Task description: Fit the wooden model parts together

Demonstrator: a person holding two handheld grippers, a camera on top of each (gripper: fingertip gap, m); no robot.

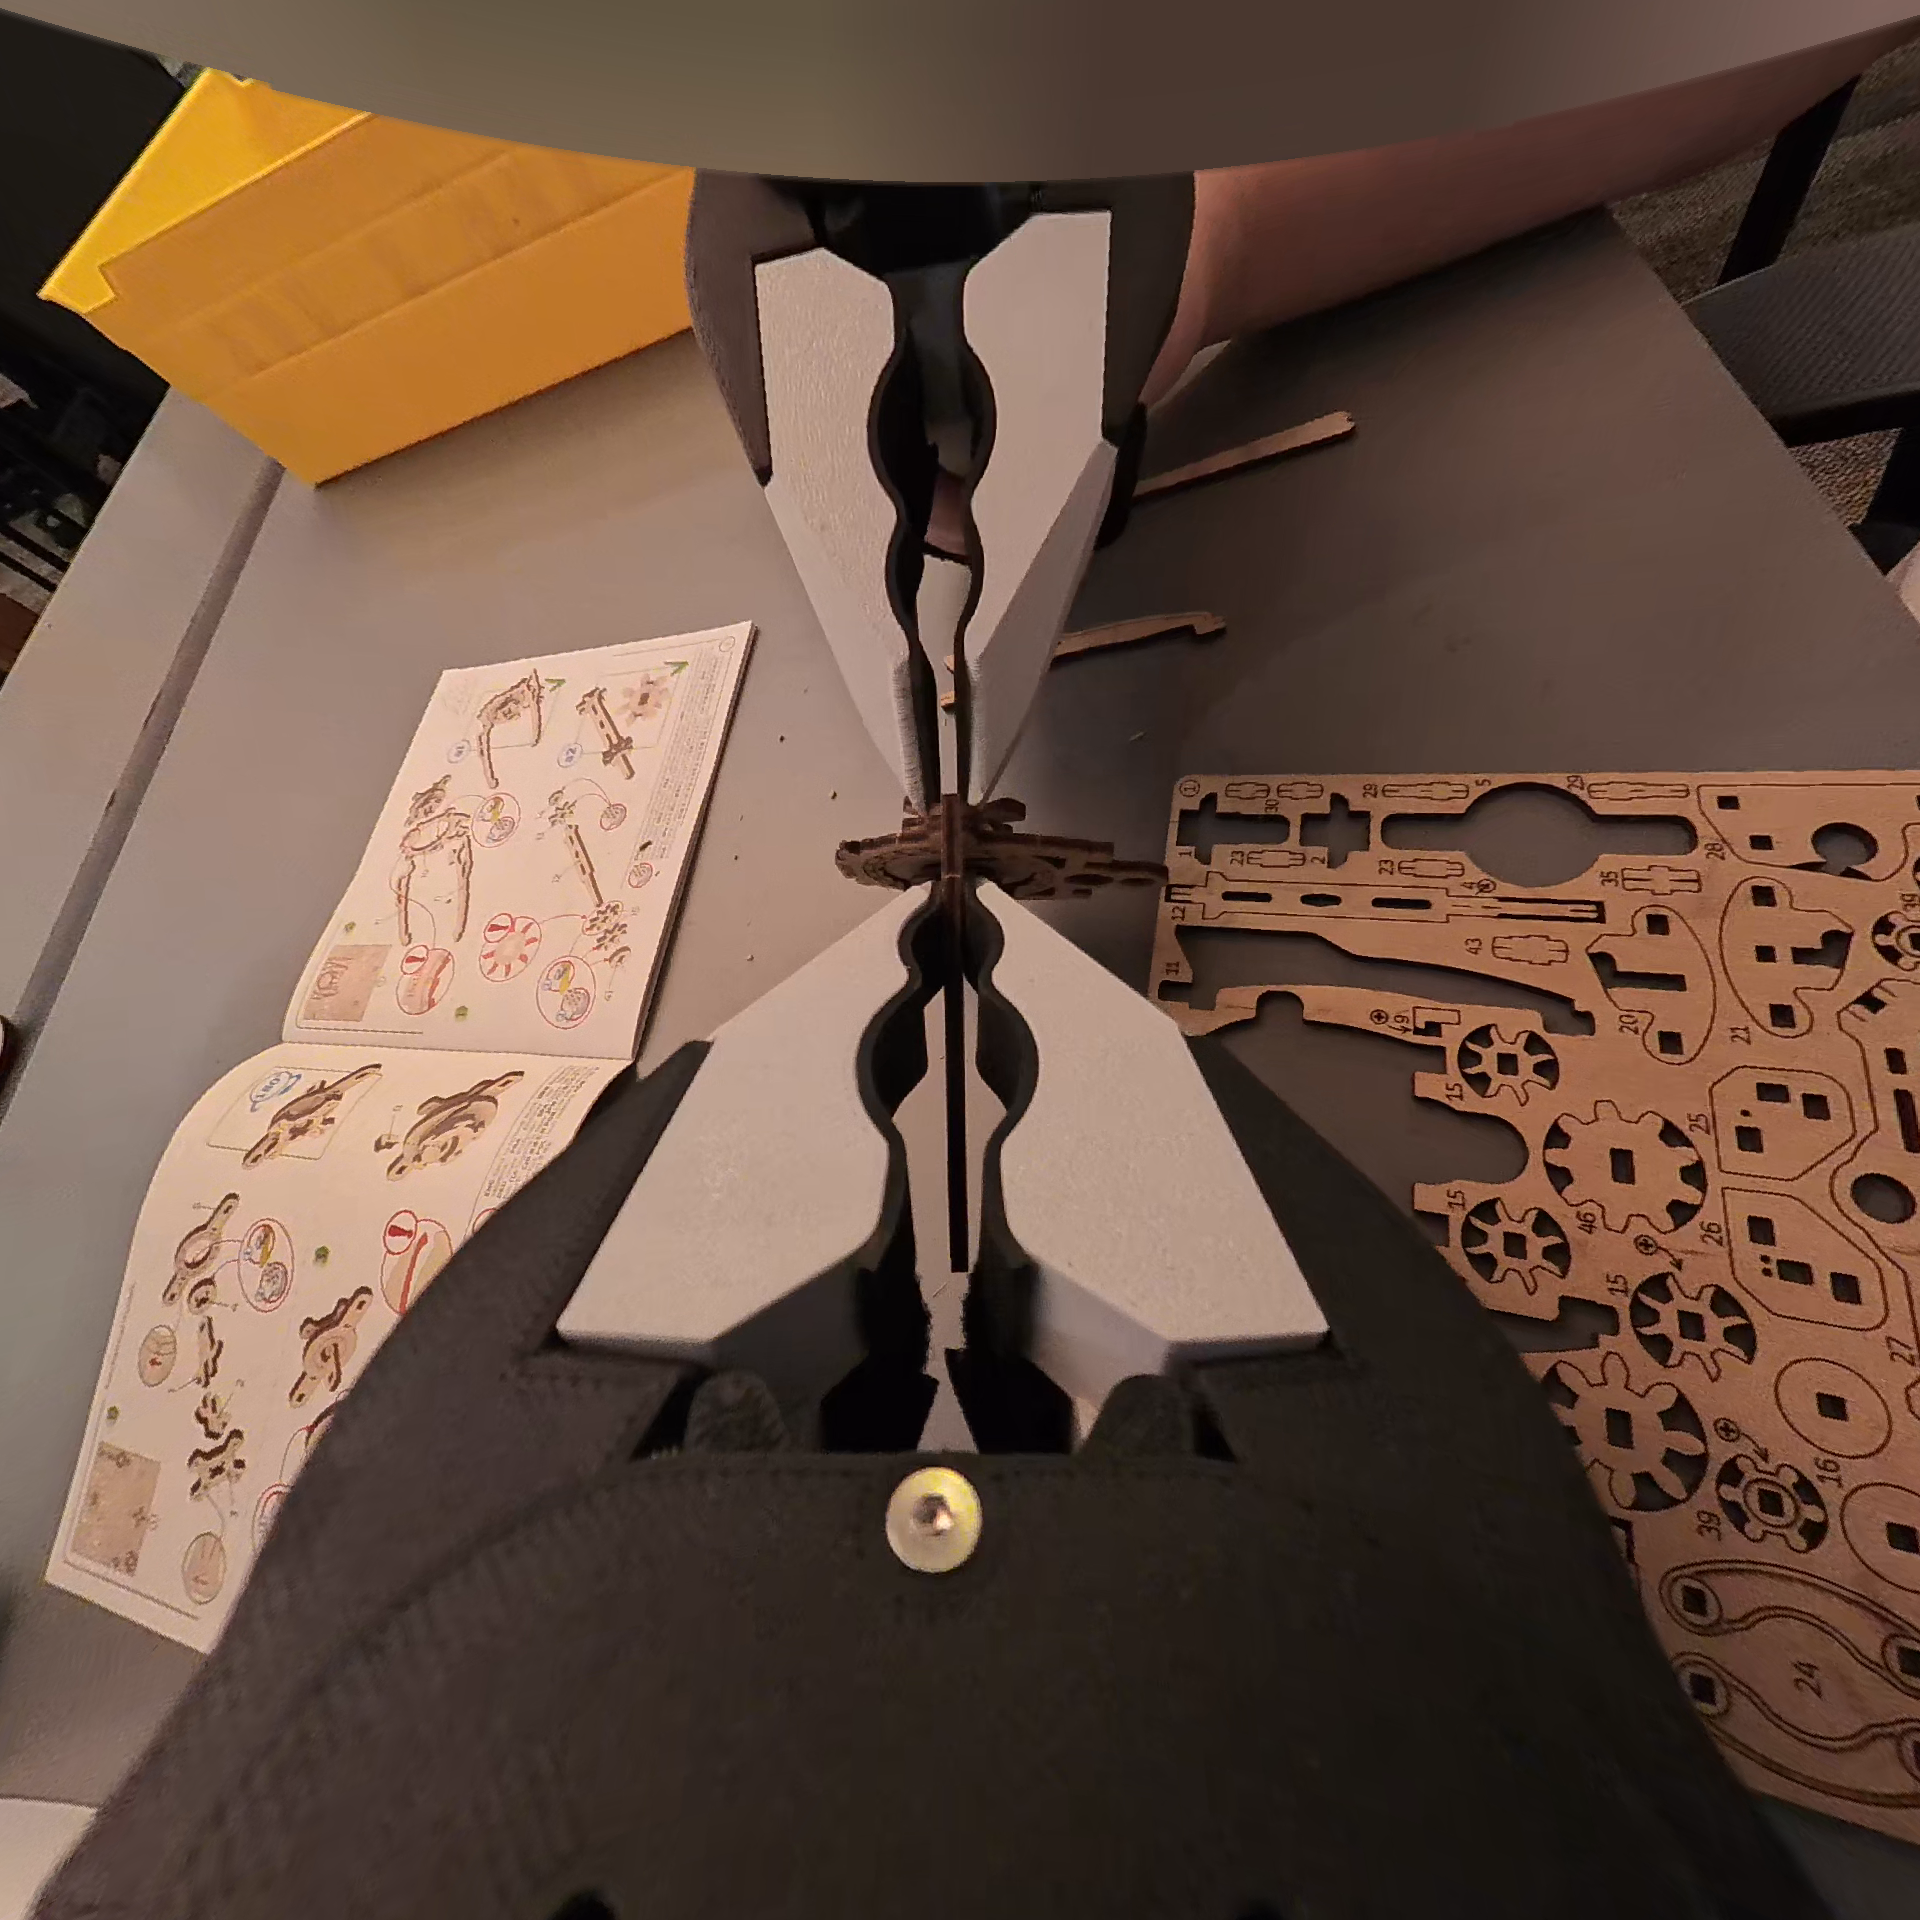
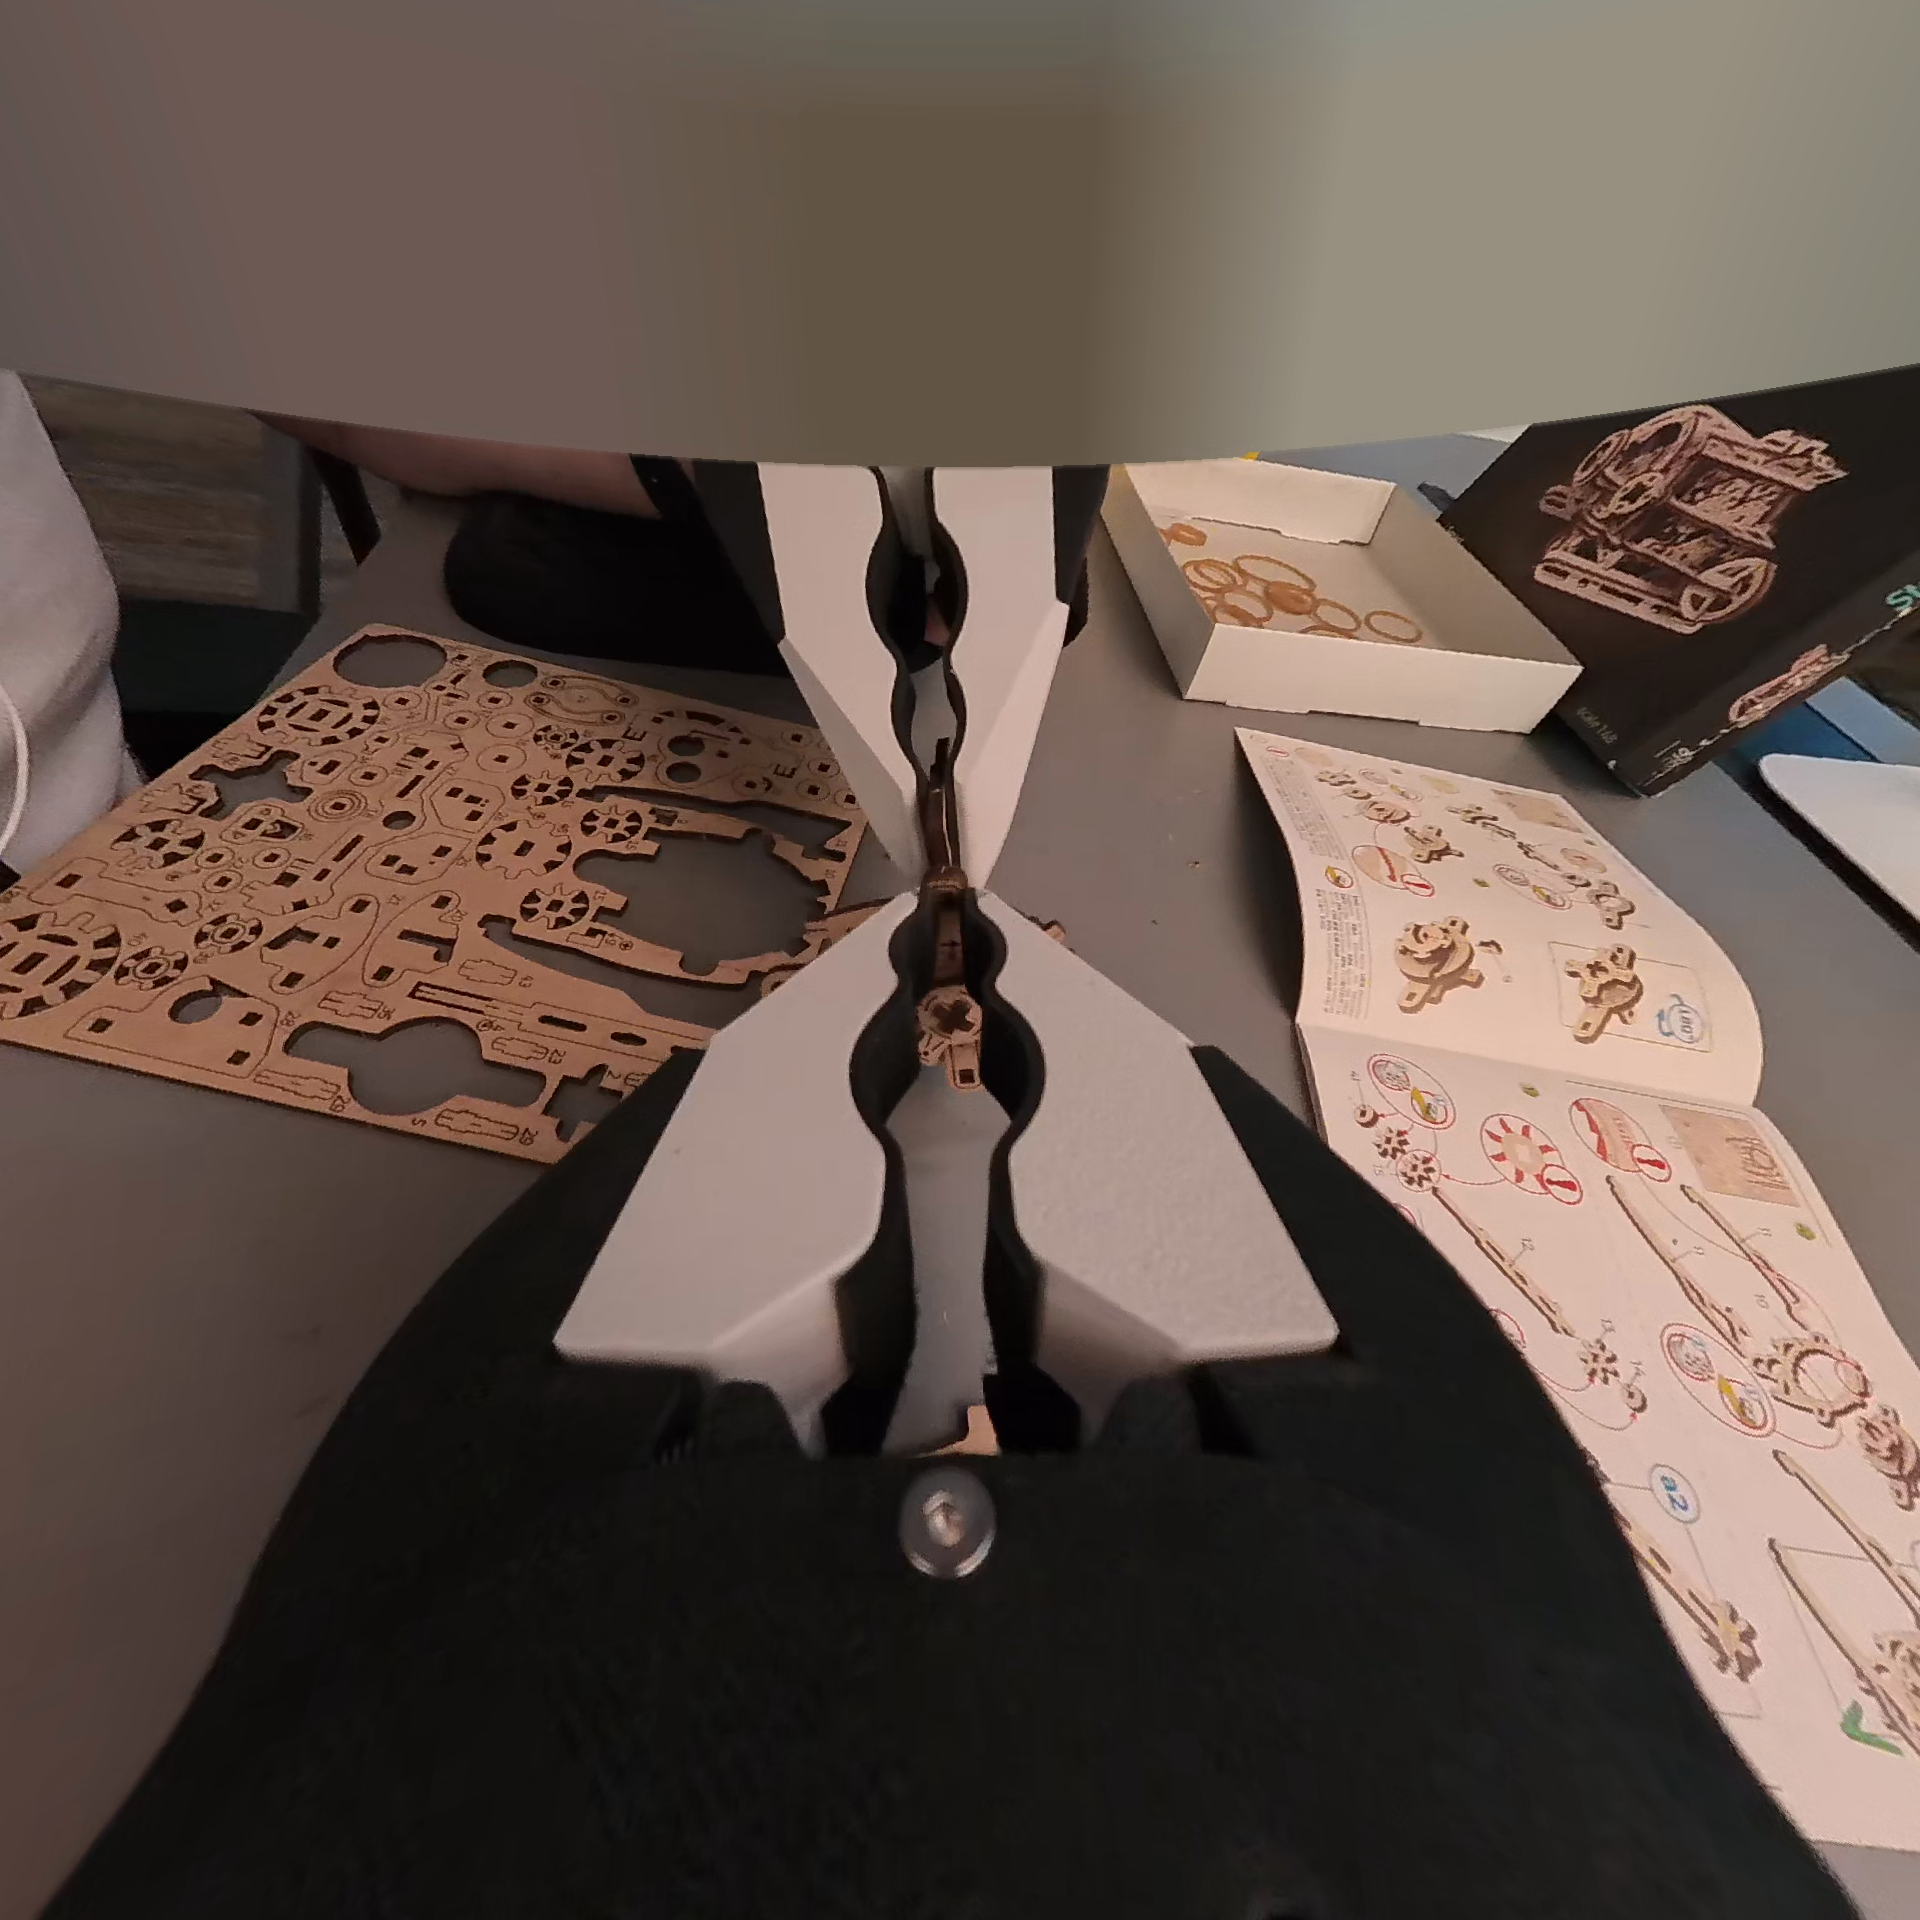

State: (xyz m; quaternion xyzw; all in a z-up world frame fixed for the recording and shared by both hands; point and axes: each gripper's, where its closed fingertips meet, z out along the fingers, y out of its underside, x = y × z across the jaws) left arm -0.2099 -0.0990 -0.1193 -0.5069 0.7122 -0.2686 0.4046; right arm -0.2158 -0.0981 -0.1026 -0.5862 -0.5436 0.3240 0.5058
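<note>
Wooden parts met tip to tip above the grey tabletop [image 1: 1455,582]. The left tongs [image 1: 940,894] were clamped on a thin flat strip [image 1: 956,1091] that ran edge-on down their gap, its long axis along the fingers. The right tongs [image 2: 940,894], facing them nose to nose, were clamped on a small wooden assembly [image 2: 948,1013] with a cross-slotted hub. In the left view a flat geared piece [image 1: 987,857] lay crosswise at the meeting point, at right angles to the strip. The coming push seemingly turned on that: the strip had to enter straight along its own length, and both tongs were equally near the joint. The cut-out plywood sheet [image 1: 1610,1143] and the instruction booklet [image 1: 520,883] lay on either side of the joint.
</note>
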